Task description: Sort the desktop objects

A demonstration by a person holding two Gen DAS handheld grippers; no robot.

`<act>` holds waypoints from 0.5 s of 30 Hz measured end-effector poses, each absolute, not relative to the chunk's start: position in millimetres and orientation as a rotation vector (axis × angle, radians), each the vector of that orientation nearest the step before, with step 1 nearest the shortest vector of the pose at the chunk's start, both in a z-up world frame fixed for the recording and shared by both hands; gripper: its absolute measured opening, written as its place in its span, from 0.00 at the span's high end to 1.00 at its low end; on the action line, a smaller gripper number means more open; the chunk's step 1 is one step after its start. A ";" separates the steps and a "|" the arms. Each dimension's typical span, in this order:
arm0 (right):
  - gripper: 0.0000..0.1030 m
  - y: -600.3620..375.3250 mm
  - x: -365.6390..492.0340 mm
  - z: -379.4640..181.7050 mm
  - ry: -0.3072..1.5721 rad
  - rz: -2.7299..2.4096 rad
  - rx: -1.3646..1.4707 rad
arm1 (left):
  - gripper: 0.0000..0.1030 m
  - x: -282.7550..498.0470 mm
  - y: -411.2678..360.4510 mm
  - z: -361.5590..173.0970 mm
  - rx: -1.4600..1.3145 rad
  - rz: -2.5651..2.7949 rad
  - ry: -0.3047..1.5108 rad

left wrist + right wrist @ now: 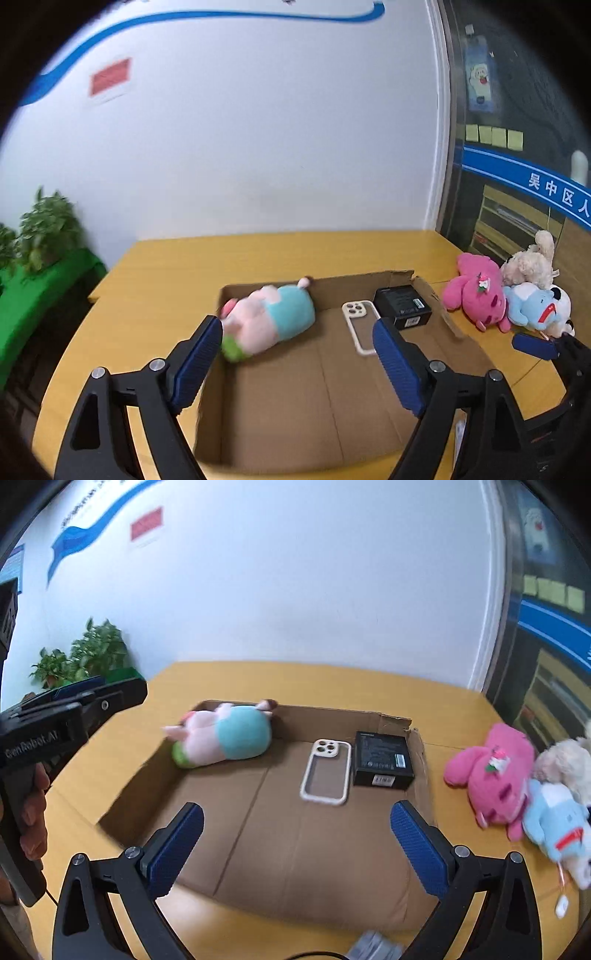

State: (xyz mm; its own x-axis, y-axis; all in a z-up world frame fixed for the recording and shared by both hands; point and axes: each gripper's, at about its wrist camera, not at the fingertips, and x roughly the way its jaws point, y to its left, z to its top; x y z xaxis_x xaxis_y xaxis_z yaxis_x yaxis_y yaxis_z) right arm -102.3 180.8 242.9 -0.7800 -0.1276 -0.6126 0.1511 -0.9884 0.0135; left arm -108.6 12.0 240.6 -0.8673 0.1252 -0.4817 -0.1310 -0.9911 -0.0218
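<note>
Both tools sat apart, empty: left tool [291, 339], right tool [295, 830]. Box [332, 867] on counter [332, 679] held plush [225, 738], case [327, 771], black box [382, 758] along far wall; near floor bare. Toys [491, 775] lay outside right edge.
</note>
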 end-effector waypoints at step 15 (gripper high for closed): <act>0.00 166.1 24.5 219.8 0.057 -2.857 0.929 | 0.19 6.9 17.9 221.3 -0.749 3.004 0.016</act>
